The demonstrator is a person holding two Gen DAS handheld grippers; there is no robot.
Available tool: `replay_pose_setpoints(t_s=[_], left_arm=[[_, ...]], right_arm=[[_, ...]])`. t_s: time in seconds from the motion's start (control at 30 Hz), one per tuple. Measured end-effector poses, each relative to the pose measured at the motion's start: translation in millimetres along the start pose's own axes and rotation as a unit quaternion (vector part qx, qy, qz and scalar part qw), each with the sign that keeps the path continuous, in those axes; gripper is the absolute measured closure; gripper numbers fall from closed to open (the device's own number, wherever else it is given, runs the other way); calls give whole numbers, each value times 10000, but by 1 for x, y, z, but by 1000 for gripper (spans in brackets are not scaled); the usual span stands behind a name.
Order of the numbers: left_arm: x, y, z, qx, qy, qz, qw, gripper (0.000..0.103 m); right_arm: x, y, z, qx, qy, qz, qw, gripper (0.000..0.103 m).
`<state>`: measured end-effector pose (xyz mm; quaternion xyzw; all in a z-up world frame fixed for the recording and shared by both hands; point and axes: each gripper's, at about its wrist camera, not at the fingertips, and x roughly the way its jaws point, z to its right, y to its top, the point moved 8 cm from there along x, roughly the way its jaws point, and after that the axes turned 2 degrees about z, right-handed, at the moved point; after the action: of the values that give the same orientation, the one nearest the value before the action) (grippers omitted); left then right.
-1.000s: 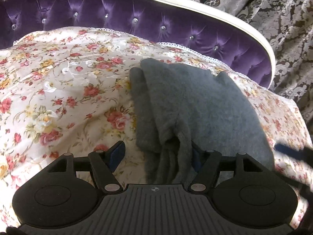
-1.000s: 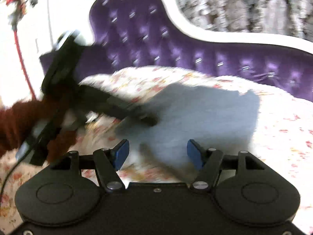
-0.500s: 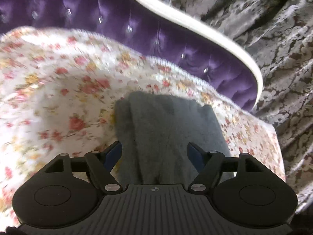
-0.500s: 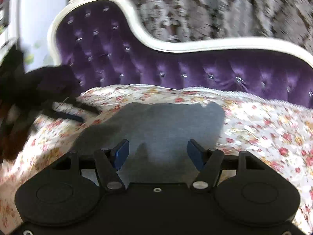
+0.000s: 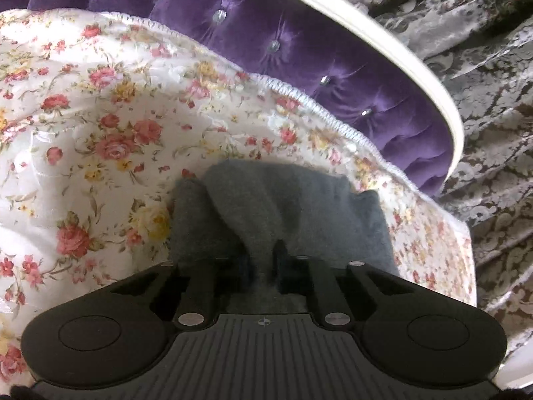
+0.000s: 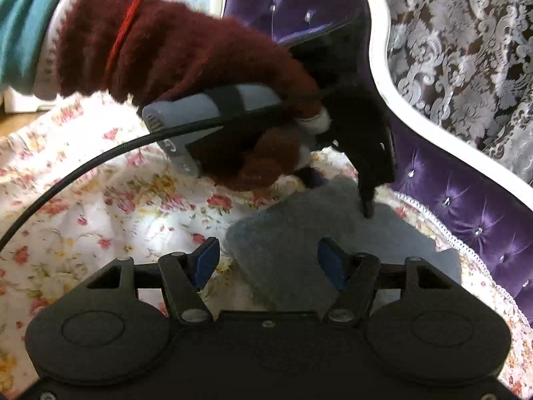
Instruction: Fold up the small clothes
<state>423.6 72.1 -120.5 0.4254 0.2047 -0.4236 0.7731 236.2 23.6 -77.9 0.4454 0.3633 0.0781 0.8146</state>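
Observation:
A small grey fleece garment (image 5: 286, 206) lies partly folded on the floral bedspread (image 5: 100, 133). My left gripper (image 5: 263, 260) is shut on a pinched ridge of the grey garment at its near edge. In the right wrist view the grey garment (image 6: 299, 233) lies ahead, and the left gripper (image 6: 368, 213), held by a hand in a dark red glove (image 6: 186, 63), presses its tips into the garment's far part. My right gripper (image 6: 268, 263) is open and empty, hovering just above the garment's near edge.
A purple tufted headboard (image 5: 299, 50) with a white rim runs behind the bed, also in the right wrist view (image 6: 466, 193). Patterned grey curtains (image 5: 483, 100) hang beyond. A black cable (image 6: 83, 166) trails from the left gripper over the bedspread (image 6: 100, 216).
My left gripper has come down and closed on the grey garment, bunching it. My right gripper has swung so that the gloved hand and left gripper now fill its view.

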Motion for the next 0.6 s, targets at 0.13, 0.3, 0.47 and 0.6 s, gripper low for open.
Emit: replay_pose_setpoints(t_s=[0.13, 0.3, 0.47, 0.6], left_arm=[[-25, -2, -6, 66, 130, 453, 9989, 93], [-15, -13, -30, -179, 299, 336, 9988, 87], [-30, -11, -31, -260, 73, 518, 9983, 51], [-57, -18, -25, 121, 192, 748, 9969, 24]], right_arm=[[7, -4, 12, 454, 114, -143, 9988, 92], [-1, -1, 4, 613, 419, -123, 9972, 90], [-4, -10, 13, 960, 656, -117, 9932, 60], [-33, -15, 44, 1584, 811, 133, 9840, 30]])
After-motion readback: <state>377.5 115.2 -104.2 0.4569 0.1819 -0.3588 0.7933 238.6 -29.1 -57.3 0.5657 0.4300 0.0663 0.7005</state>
